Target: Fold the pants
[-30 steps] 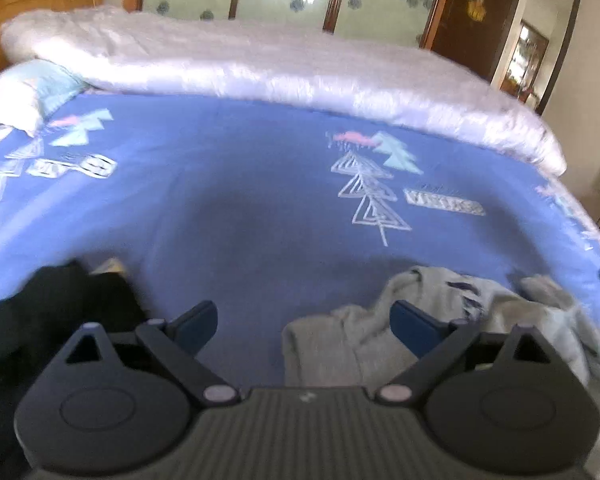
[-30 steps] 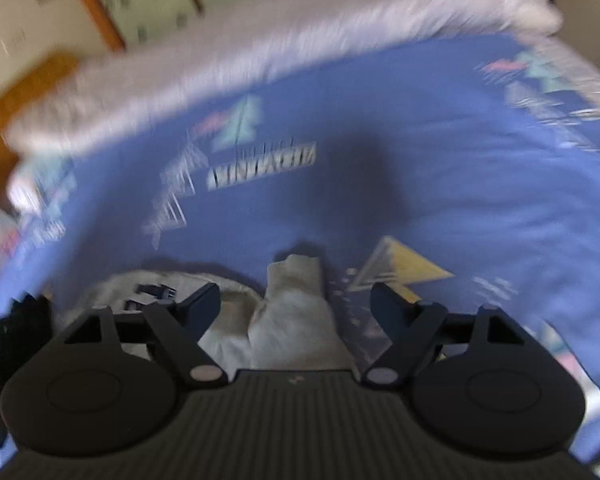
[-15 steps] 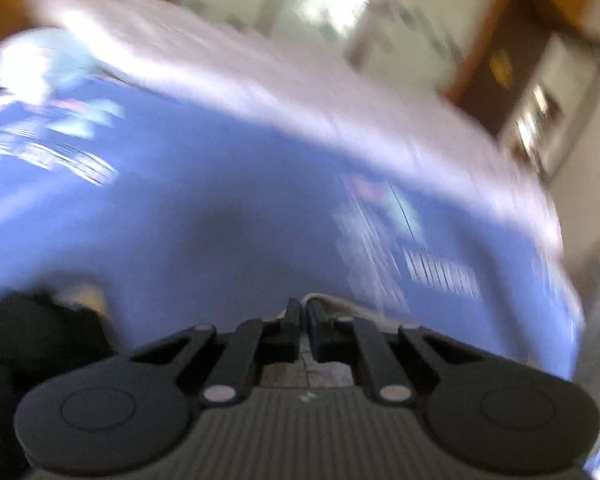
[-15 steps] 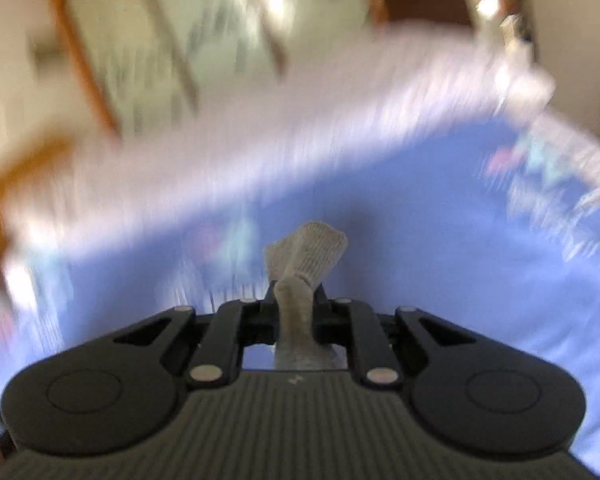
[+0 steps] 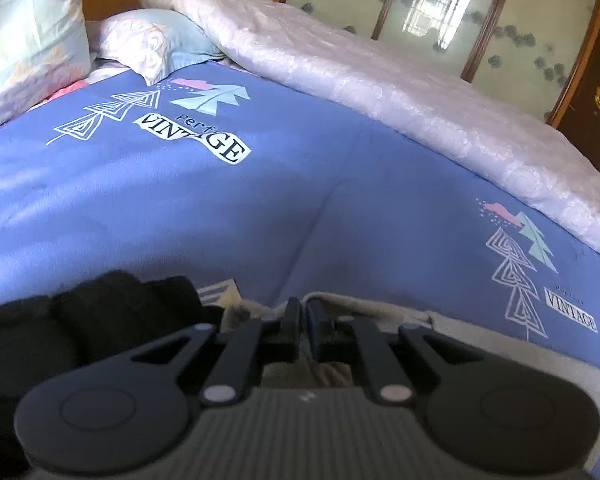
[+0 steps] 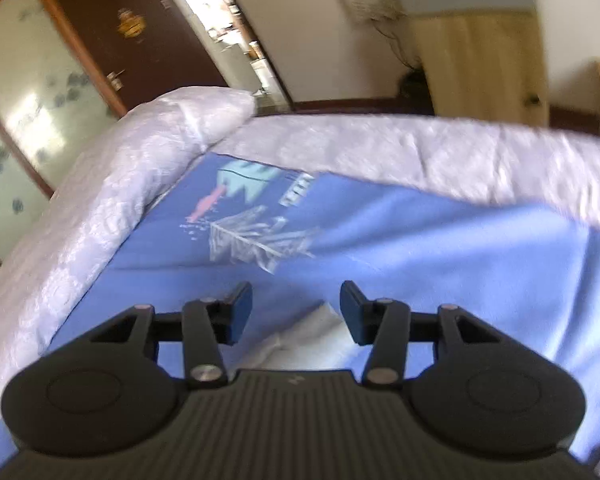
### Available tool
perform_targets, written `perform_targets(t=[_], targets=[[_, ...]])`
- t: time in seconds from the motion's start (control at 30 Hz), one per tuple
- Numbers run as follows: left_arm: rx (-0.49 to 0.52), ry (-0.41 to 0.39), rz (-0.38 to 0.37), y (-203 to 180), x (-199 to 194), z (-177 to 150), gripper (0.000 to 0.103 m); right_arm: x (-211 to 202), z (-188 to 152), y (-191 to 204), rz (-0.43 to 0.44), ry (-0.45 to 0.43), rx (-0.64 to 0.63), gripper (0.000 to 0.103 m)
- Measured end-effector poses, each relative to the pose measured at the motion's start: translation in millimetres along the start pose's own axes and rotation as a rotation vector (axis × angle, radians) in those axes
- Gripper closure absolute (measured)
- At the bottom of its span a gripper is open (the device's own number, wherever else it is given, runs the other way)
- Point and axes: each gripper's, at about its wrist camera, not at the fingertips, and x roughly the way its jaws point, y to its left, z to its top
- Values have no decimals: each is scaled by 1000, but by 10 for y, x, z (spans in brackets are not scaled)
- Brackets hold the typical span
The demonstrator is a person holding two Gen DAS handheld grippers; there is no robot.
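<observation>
Black clothing (image 5: 60,344) is heaped at 9 o'clock of the left hand-held gripper (image 5: 303,320), clenched on grey pants (image 5: 380,308) lying on the blue bed (image 5: 260,220). Right hand-held gripper (image 6: 296,312) released above their pale fabric (image 6: 312,332).

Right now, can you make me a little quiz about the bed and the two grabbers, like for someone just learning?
1. True or false: the left gripper is pinched shut on the grey pants.
2. Which gripper has its fingers spread apart? A) left B) right C) both
3. Fill in the word: the dark garment lying beside the pants is ____ in colour.

Key:
1. True. Its fingers are closed with grey cloth between them.
2. B. A pale bit of pants lies under the gap, not gripped.
3. Black. It rests on the blue bedsheet.
</observation>
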Motion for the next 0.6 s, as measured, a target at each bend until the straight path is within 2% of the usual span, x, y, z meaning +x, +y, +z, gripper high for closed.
perform_targets(t=[0.23, 0.37, 0.43, 0.53, 0.57, 0.6], targets=[[16, -3, -43, 64, -8, 58, 98, -13, -240, -143, 135, 131, 11, 51], [26, -6, -51, 74, -24, 50, 98, -86, -490, -275, 135, 156, 89, 51], [35, -5, -51, 68, -29, 52, 98, 39, -551, -369, 134, 183, 150, 51], [38, -4, -52, 70, -27, 64, 98, 221, -580, -419, 113, 190, 177, 51], [36, -3, -50, 70, -22, 66, 98, 268, -582, -412, 137, 180, 188, 53], [34, -3, -48, 68, -18, 67, 98, 302, -568, -388, 152, 184, 181, 74]])
